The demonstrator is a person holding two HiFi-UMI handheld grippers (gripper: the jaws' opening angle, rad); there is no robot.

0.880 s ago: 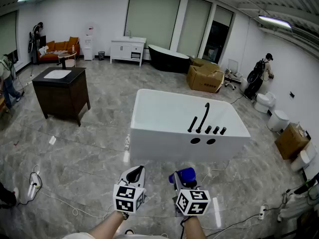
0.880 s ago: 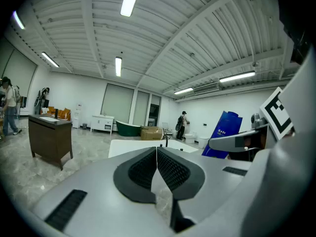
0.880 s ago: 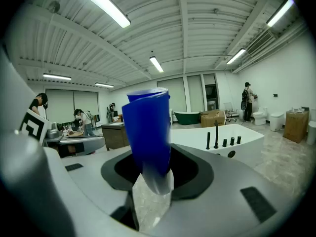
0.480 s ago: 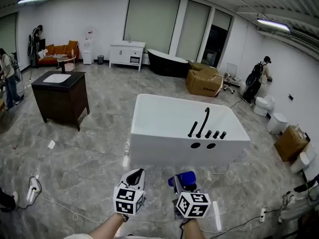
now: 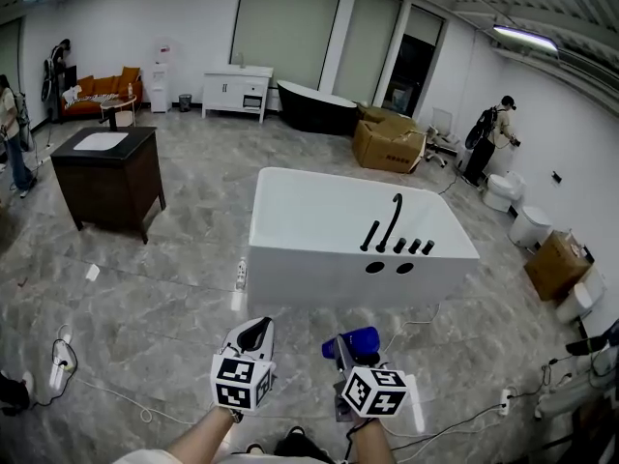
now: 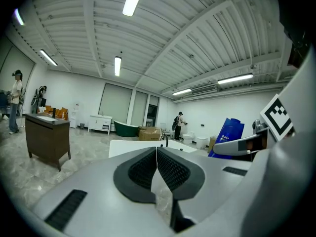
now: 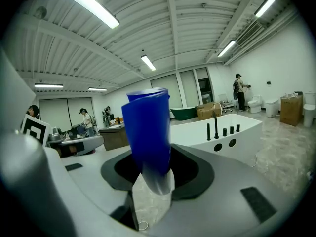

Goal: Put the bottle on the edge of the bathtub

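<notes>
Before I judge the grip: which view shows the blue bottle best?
The right gripper view: the blue bottle fills its centre, clamped by the right gripper. The head view shows only one end; the left gripper view shows it small, at right.

The lower end of the bottle is blurred between the right tongs.

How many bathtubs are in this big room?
2. A white bathtub mid-floor, and a dark bathtub far back by the windows. Others may be hidden.
</notes>
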